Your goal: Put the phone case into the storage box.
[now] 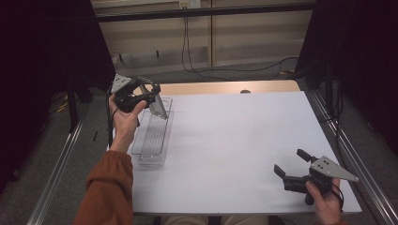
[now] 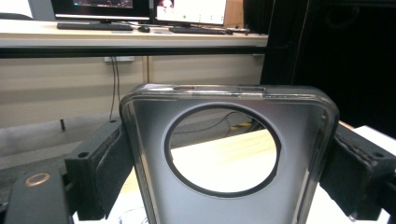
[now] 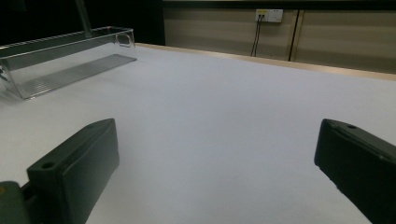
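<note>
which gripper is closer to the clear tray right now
Left. The left gripper holds a phone case just above the clear tray; the right gripper sits open across the table.

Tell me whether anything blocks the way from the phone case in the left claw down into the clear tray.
Nothing visible does. The left claw grips the phone case by its sides, right above the far end of the clear tray. The tray's ribbed floor looks bare, and the right claw is far off, near the table's other side.

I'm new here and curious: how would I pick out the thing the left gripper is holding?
Start at the white table, then find the long clear tray near its left edge. Above the tray's far end, the left gripper clamps a phone case: translucent and greyish, with one big round cutout.
</note>
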### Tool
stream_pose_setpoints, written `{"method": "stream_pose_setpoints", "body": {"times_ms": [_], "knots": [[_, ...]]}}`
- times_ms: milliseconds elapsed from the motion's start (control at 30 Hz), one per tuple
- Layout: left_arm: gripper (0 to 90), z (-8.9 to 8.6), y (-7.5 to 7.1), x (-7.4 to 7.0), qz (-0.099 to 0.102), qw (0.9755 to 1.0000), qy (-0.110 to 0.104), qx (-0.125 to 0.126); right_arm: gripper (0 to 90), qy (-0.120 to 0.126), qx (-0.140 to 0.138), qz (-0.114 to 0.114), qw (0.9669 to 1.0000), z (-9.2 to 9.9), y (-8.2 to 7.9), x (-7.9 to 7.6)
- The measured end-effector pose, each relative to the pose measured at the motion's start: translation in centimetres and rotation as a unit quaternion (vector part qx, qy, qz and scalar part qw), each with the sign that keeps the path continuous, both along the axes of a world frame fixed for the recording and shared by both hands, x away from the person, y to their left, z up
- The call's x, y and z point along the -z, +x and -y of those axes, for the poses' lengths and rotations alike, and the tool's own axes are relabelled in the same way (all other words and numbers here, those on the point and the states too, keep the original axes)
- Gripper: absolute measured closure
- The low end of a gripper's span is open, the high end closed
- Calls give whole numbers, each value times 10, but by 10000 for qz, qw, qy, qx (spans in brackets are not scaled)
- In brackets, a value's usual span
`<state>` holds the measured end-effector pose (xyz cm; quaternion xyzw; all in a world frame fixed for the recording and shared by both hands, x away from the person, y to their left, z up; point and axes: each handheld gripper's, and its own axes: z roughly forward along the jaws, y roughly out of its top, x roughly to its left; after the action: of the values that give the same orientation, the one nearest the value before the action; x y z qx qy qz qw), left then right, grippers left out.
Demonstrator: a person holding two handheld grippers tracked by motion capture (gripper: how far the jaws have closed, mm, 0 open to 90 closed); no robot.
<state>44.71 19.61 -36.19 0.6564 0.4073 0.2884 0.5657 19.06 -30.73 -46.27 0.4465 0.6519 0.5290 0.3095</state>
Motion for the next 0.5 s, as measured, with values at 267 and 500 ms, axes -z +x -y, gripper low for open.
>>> {"method": "stream_pose_setpoints", "body": {"times_ms": [267, 500], "knots": [[124, 7, 6, 7, 71, 9999, 134, -18, 0, -25, -48, -17, 10000, 1, 0, 0], [124, 10, 14, 15, 75, 9995, 304, -92, 0, -26, -120, 18, 9999, 1, -1, 0]]}}
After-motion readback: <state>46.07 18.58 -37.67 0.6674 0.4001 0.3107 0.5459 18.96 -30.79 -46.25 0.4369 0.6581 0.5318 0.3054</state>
